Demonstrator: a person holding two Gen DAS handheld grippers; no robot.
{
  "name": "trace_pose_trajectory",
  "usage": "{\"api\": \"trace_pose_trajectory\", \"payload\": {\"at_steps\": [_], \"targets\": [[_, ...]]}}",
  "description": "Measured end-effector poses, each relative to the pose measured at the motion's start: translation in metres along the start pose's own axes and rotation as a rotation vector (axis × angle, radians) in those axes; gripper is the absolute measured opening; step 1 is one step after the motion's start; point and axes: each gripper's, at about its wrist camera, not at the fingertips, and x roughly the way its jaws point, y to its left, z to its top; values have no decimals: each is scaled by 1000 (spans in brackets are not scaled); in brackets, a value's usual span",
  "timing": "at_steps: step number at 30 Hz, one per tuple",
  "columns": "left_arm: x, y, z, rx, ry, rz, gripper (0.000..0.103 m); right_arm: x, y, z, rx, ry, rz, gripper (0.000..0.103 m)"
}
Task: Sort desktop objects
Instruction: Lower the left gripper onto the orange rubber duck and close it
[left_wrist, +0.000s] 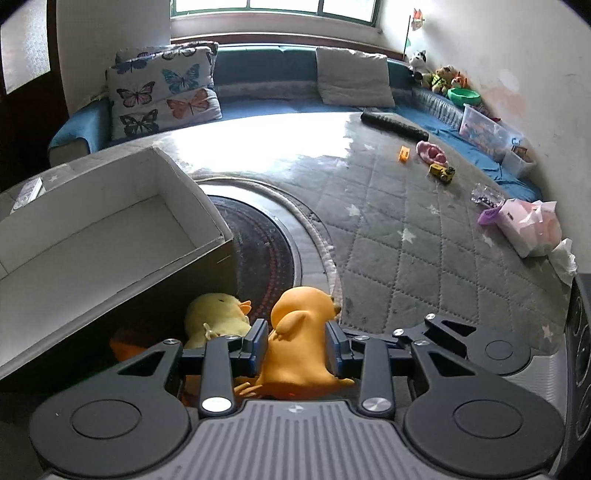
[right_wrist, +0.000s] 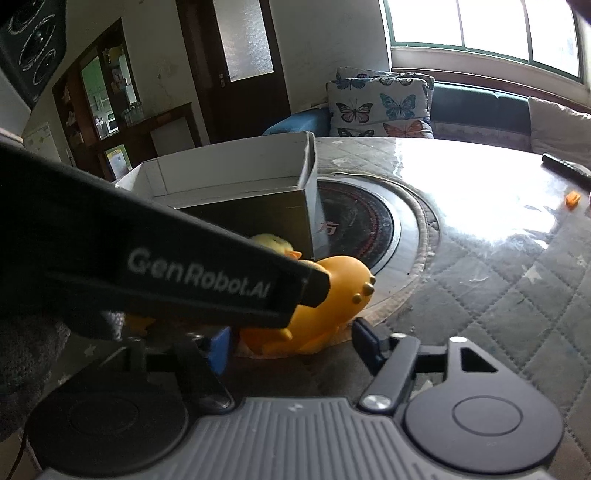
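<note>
1. The white box (left_wrist: 110, 229) on the worktop's left looks empty; nothing is sorted yet.
2. The left claw (left_wrist: 297, 343) straddles the orange duck (left_wrist: 301, 332) just beside the box, pads apparently touching.
3. The right claw (right_wrist: 291, 345) is open, holding nothing.
4. The yellow chick (left_wrist: 216, 314) and far-right toys (left_wrist: 441, 172) remain.

On the table (left_wrist: 424, 236) a box (left_wrist: 110, 229) stands at the left, with a plush chick (left_wrist: 214, 314) just beside its near corner. Right of the chick sits a rubber duck (left_wrist: 299, 343), between the left gripper's (left_wrist: 297, 339) jaws, and small toys (left_wrist: 432, 158) lie well apart at the far right
</note>
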Motion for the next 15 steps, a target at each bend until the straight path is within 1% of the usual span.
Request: {"api": "trace_pose_trajectory", "payload": {"at_steps": [1, 2, 5, 8, 11, 15], "targets": [[3, 2, 0, -5, 9, -4, 36, 2, -1, 0, 1, 0, 7, 75], [6, 4, 1, -10, 17, -9, 39, 3, -2, 0, 0, 0, 10, 78], [9, 9, 3, -25, 28, -41, 39, 8, -3, 0, -12, -3, 15, 80], [12, 14, 4, -43, 33, -60, 39, 10, -4, 1, -13, -10, 15, 77], [10, 12, 3, -43, 30, -56, 38, 9, -7, 1, -8, -9, 25, 75], [6, 8, 3, -41, 19, -53, 38, 4, -4, 0, -14, -15, 15, 75]]}}
